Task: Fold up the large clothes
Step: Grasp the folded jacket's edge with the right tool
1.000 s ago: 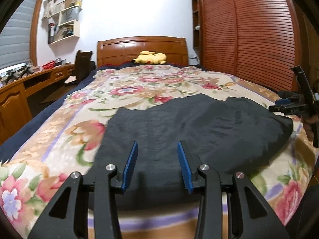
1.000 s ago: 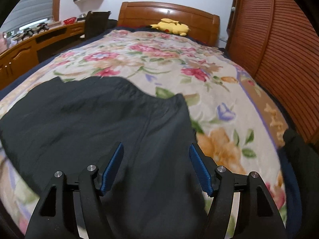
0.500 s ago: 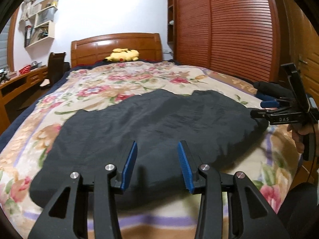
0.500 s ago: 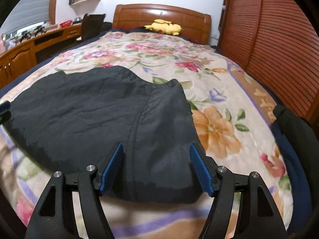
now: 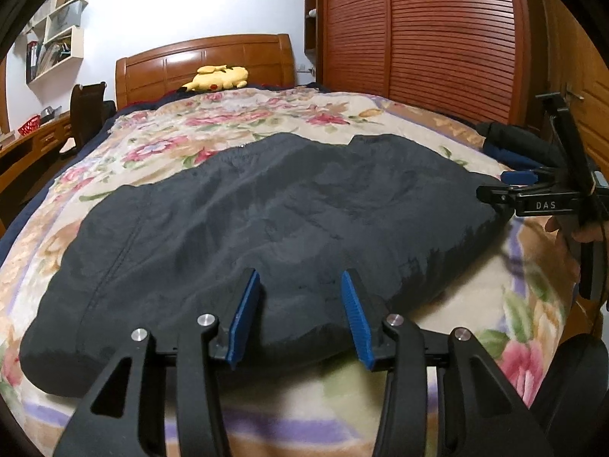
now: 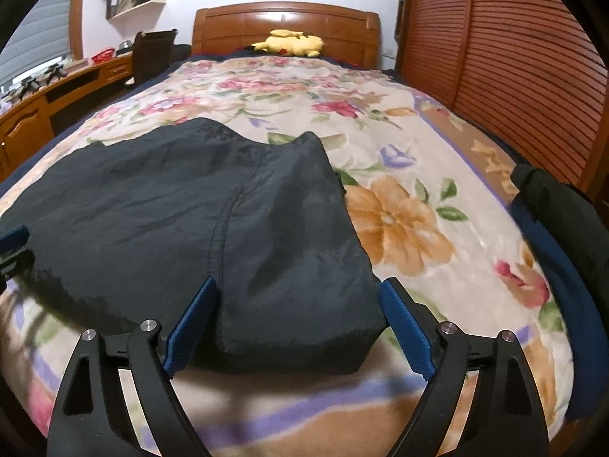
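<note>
A large dark grey garment (image 5: 266,221) lies spread flat across the near end of the floral bedspread (image 5: 236,122); it also shows in the right wrist view (image 6: 190,209). My left gripper (image 5: 300,304) is open and empty, hovering over the garment's near edge. My right gripper (image 6: 300,316) is open and empty, its fingers either side of the garment's near right corner. The right gripper also shows side-on at the right of the left wrist view (image 5: 533,190), beside the garment's right edge.
A yellow plush toy (image 5: 217,78) lies by the wooden headboard (image 5: 205,61). A slatted wooden wardrobe (image 5: 418,38) runs along the right side. A desk (image 6: 57,95) and chair (image 6: 152,53) stand at the left. Dark clothing (image 6: 563,221) lies on the bed's right edge.
Both grippers have pulled back toward the foot of the bed, so more of the garment's near edge shows. The left view has swung right. Both stay open.
</note>
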`<state>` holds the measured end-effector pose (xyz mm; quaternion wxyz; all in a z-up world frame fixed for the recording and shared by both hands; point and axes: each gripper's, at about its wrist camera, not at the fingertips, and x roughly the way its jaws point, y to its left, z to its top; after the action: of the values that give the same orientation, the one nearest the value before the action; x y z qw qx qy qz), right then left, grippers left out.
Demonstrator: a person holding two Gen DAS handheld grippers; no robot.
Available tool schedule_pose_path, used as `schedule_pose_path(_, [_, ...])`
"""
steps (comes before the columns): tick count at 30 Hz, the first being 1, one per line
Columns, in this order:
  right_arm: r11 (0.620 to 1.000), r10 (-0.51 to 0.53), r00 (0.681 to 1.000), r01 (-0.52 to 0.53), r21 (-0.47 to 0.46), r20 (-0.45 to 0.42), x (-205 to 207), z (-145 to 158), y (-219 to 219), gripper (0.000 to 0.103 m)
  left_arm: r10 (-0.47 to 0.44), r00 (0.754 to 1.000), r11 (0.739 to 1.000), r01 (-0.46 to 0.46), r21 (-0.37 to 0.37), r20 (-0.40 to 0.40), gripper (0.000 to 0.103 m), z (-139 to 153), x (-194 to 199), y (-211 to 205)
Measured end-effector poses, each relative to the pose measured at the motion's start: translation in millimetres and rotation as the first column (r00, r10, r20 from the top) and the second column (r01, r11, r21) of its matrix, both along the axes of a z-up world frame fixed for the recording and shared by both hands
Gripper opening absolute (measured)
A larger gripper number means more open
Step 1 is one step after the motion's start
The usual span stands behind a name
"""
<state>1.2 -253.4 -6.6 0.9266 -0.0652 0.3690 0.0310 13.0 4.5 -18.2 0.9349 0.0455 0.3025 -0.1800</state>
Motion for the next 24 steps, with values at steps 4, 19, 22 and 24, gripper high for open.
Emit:
schedule_pose_path(4, [1.000,-0.014,1.000,0.014,0.005,-0.012,1,-7,-3,0.094,-0.005,1.000,1.000,0.005,-0.006,-0.010,0.045,-1,0,0])
schedule_pose_path(19, [0.988,-0.039,0.994,0.054,0.142,-0.106,5,-27,-21,0.098,0.007,1.000,1.000,-0.006,0.010,-0.022,0.053,-5,4,1])
schedule_pose_path(22, [0.990,-0.034,0.993,0.049,0.134,-0.111,5,-29,-18,0.098,0.008,1.000,1.000,-0.008,0.015,-0.024,0.053,-6,5,0])
schedule_pose_path(24, [0.990,-0.031,0.993,0.046,0.132,-0.116,5,-29,-18,0.098,0.009,1.000,1.000,-0.008,0.017,-0.025,0.053,-7,6,0])
